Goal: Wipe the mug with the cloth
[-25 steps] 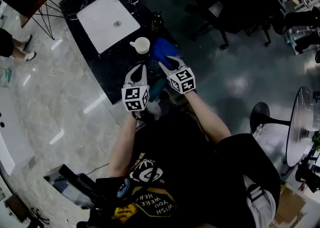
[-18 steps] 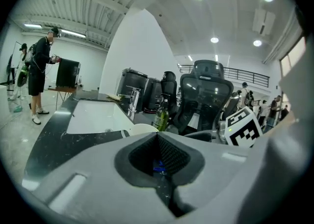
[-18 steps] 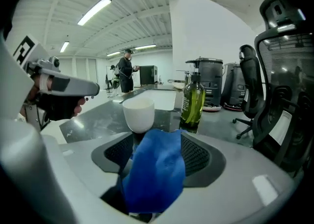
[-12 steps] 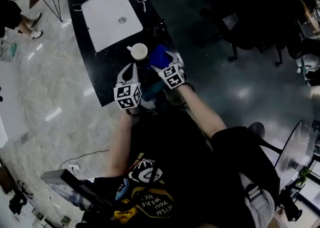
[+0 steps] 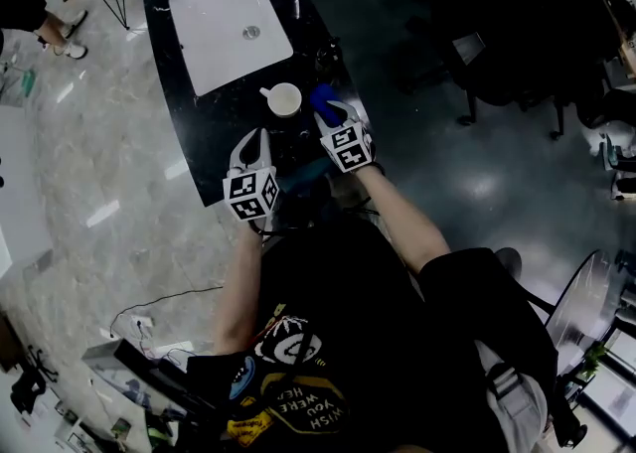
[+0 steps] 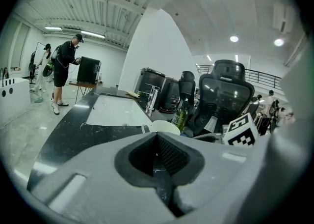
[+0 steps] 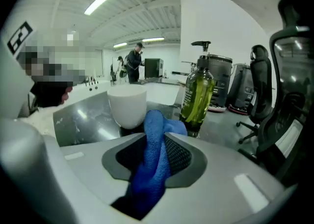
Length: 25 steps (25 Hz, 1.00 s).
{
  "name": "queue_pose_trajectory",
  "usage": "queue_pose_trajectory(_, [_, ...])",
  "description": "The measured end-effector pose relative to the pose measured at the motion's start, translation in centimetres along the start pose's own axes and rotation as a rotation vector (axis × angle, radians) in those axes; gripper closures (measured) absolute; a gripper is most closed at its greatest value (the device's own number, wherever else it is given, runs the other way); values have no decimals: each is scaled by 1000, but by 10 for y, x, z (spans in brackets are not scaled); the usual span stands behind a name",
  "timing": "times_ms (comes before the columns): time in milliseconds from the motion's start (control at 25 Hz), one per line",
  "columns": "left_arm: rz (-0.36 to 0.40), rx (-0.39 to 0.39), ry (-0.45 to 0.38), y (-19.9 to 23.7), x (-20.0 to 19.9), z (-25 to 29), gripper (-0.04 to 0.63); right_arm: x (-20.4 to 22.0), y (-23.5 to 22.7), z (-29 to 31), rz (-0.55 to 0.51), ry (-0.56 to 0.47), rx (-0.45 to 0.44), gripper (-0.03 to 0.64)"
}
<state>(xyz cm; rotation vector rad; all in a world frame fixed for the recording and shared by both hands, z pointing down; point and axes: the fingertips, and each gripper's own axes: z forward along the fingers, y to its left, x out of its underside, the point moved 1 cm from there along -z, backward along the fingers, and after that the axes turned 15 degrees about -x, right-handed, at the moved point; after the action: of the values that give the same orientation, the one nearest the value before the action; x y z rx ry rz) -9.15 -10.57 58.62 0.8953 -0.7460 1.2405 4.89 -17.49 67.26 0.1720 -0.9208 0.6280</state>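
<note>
The left gripper (image 6: 158,138) hangs low over the counter (image 5: 199,158), its jaws together with nothing between them. The mug (image 5: 284,99) stands upright just ahead of its tips and to their right, beside the sink (image 5: 224,34). The right gripper (image 7: 156,142) has just been closing its jaws and now pinches the cloth (image 7: 153,161), which bunches up between the pads. The mug is just beyond these tips, to their left, and a bottle (image 7: 197,95) to their right.

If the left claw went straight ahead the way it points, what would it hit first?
Probably the white mug, standing just past the left claw on the dark counter; depth is unclear.
</note>
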Motion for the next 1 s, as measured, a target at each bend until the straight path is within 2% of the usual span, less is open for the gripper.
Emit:
queue_pose_trajectory(160, [-3,7,-4,3,-4,5,592,-32,0,-10,83,-186,-67,509])
queue_pose_trajectory(400, [3,20,-2,3,-8,13,591,-76,7,-16,83,-329,-140,508])
queue_pose_trajectory(560, [15,35,-1,0,-10,17,592,-83,18,-14,55,-325,-177,507])
queue_pose_trajectory(880, [17,59,3,-8,-9,24,591,-72,53,-24,3,-303,-250,506])
queue_pose_trajectory(1000, [20,65,3,-11,-10,25,592,-72,52,-23,7,-306,-251,505])
